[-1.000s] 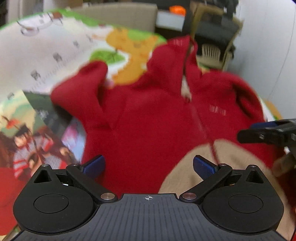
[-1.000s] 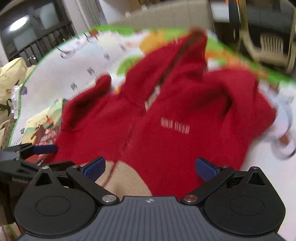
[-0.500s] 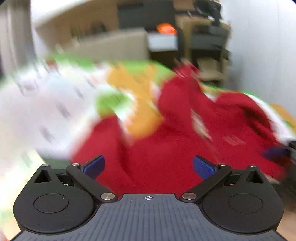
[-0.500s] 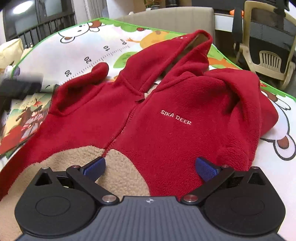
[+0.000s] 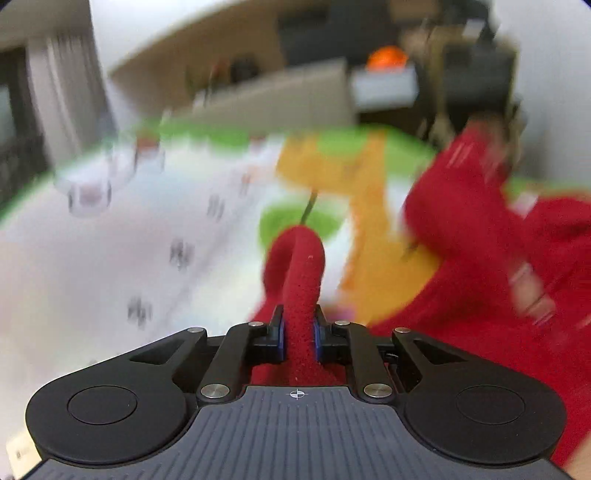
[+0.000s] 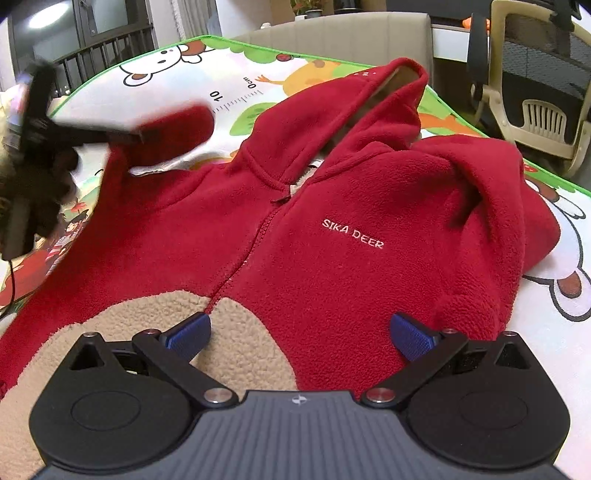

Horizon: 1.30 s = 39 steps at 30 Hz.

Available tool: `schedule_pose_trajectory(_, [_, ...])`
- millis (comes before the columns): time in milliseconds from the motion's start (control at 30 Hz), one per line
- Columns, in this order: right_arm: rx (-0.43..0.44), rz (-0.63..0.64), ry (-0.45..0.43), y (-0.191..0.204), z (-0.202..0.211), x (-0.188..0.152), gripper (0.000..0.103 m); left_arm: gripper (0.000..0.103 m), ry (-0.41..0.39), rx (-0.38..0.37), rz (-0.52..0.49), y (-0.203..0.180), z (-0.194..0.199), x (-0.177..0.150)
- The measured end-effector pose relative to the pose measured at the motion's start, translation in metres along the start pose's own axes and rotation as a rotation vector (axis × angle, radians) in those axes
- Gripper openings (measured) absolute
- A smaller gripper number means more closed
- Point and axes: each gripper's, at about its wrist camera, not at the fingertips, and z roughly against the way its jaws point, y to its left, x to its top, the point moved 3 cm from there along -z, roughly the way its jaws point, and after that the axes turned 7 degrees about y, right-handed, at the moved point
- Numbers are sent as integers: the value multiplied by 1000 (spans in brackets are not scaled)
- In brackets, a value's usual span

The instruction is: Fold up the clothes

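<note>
A red fleece hooded jacket [image 6: 332, 236] with a tan belly patch [image 6: 236, 343] and "SIKA DEER" stitched on the chest lies front-up on a cartoon play mat [image 6: 177, 81]. My left gripper [image 5: 298, 334] is shut on the red sleeve [image 5: 303, 266], which stands up between its blue pads; the rest of the jacket [image 5: 480, 266] lies to its right, blurred. In the right wrist view the left gripper [image 6: 122, 136] holds that sleeve [image 6: 173, 129] lifted at the far left. My right gripper [image 6: 299, 334] hovers open over the jacket's lower front.
A beige sofa back [image 6: 351, 33] runs behind the mat. A tan plastic chair [image 6: 535, 103] stands at the right, past the mat's green edge [image 6: 491, 133]. A dark railing [image 6: 103, 55] is at the back left. White mat [image 5: 110, 258] lies left of the sleeve.
My left gripper went from open over the jacket to shut on the left sleeve and has lifted it off the mat. My right gripper stayed open and nearly still.
</note>
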Motion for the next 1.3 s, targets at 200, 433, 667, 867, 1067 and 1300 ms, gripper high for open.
schedule_pose_trajectory(200, [82,-28,8,-12,8,2,103,25,-117,-345,-71,-65,54,2])
schedule_pose_trajectory(433, [24,-118,-193,-52,75,21,103,77,112,-560,-111,-112,26,-60])
schedule_pose_trajectory(667, [-31,-149,-115,-46,5,69,55,95,49,-587,-117,-103,49,-52])
schedule_pose_trajectory(867, [47,-159,-141,-38,-1,69,6,97,51,-517,-62,-82,46,-45])
schedule_pose_trajectory(1067, [-205,-104,-154,-59,30,64,7,100,77,-553,45,-88,25,-41])
schedule_pose_trajectory(1300, [-237,-7,-242,-57,60,68,43,102,183,-528,23,-112,-3,-66])
